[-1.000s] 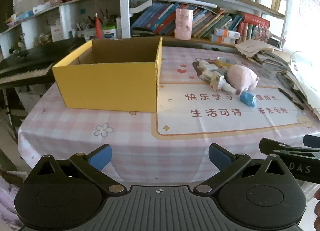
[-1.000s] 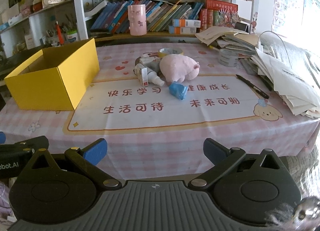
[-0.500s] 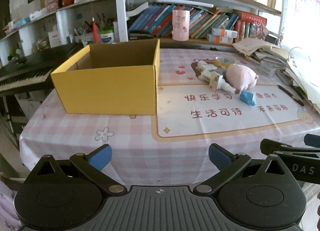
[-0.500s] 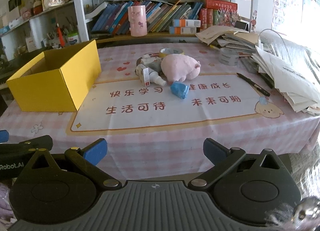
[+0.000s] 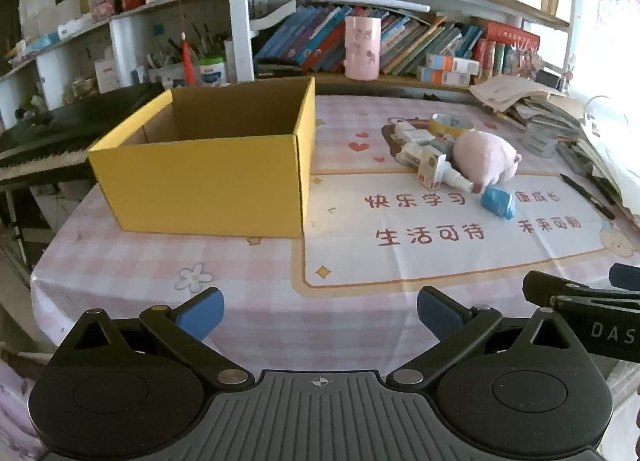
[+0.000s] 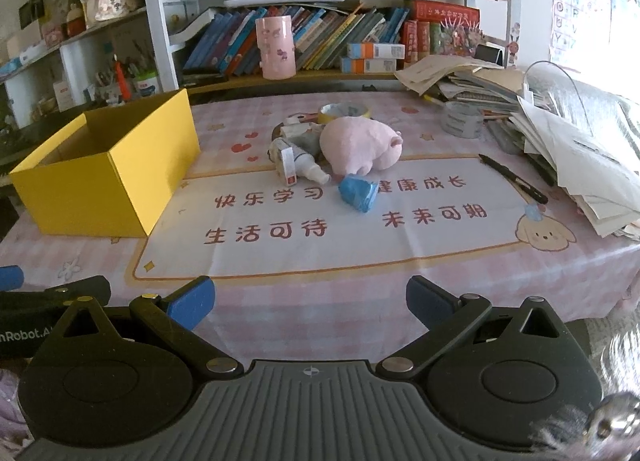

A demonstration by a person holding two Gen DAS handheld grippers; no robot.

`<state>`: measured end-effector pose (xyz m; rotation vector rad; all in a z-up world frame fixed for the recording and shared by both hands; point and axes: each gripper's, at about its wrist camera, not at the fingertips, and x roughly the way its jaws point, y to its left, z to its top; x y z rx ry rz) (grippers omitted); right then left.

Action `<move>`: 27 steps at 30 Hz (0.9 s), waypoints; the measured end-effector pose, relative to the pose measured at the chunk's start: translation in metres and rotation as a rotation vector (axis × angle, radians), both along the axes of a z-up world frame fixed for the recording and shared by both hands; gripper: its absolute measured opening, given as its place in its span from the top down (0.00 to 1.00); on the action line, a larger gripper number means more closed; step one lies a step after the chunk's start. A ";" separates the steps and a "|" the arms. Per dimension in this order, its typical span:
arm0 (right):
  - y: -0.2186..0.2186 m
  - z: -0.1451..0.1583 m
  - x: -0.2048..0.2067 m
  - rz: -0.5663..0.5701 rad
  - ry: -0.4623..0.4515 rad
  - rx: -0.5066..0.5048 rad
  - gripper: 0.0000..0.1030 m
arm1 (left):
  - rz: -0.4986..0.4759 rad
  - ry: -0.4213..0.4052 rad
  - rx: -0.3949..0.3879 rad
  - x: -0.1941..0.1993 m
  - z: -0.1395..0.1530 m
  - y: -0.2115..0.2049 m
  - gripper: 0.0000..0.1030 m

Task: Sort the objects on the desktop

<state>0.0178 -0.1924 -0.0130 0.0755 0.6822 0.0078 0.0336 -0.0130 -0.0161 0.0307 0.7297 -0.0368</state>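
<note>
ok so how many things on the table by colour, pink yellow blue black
pink: 1, plush pig
yellow: 2, cardboard box and tape roll
blue: 1, crumpled packet
black: 1, pen
total: 5

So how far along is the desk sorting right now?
Nothing looks sorted yet: the yellow box shows no items inside. Both tongs, left and right, are open and hold nothing. The plush pig, blue packet, spray bottle and tape roll remain on the table.

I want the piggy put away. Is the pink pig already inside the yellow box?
No, the pink pig lies on the table mat beside the small bottles, well apart from the yellow box.
</note>
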 end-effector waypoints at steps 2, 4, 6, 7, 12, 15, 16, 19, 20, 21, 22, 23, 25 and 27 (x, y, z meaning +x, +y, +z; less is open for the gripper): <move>-0.003 0.000 0.006 0.003 0.006 0.006 0.00 | 0.001 0.005 -0.004 0.003 -0.001 -0.002 0.00; -0.006 0.000 0.013 0.007 0.011 0.006 0.00 | 0.002 0.009 -0.009 0.007 -0.002 -0.005 0.00; -0.010 -0.001 0.020 0.014 0.017 0.010 0.00 | 0.001 0.012 -0.018 0.011 -0.002 -0.007 0.00; -0.012 -0.001 0.024 0.017 0.020 0.016 0.00 | -0.001 0.014 -0.025 0.014 -0.003 -0.007 0.00; -0.024 -0.002 0.042 0.025 0.026 0.040 0.02 | -0.018 0.026 -0.043 0.029 -0.006 -0.018 0.00; -0.032 -0.003 0.056 0.028 0.032 0.041 0.02 | -0.029 0.023 -0.051 0.039 -0.006 -0.026 0.00; -0.034 -0.003 0.060 0.029 0.034 0.041 0.02 | -0.032 0.021 -0.053 0.043 -0.006 -0.029 0.00; -0.044 -0.003 0.074 0.034 0.041 0.032 0.02 | -0.037 0.022 -0.061 0.055 -0.006 -0.038 0.00; -0.046 -0.003 0.077 0.035 0.043 0.030 0.02 | -0.036 0.026 -0.065 0.059 -0.007 -0.041 0.00; -0.049 -0.003 0.082 0.038 0.044 0.027 0.02 | -0.035 0.028 -0.068 0.063 -0.007 -0.044 0.00; -0.052 -0.003 0.086 0.041 0.045 0.025 0.02 | -0.034 0.030 -0.071 0.067 -0.007 -0.046 0.00; -0.054 -0.003 0.090 0.047 0.046 0.020 0.02 | -0.031 0.031 -0.073 0.071 -0.007 -0.049 0.00; -0.059 -0.003 0.100 0.058 0.049 0.012 0.02 | -0.025 0.035 -0.076 0.077 -0.007 -0.054 0.00; -0.064 -0.004 0.110 0.072 0.056 0.012 0.02 | -0.020 0.034 -0.082 0.084 -0.007 -0.059 0.01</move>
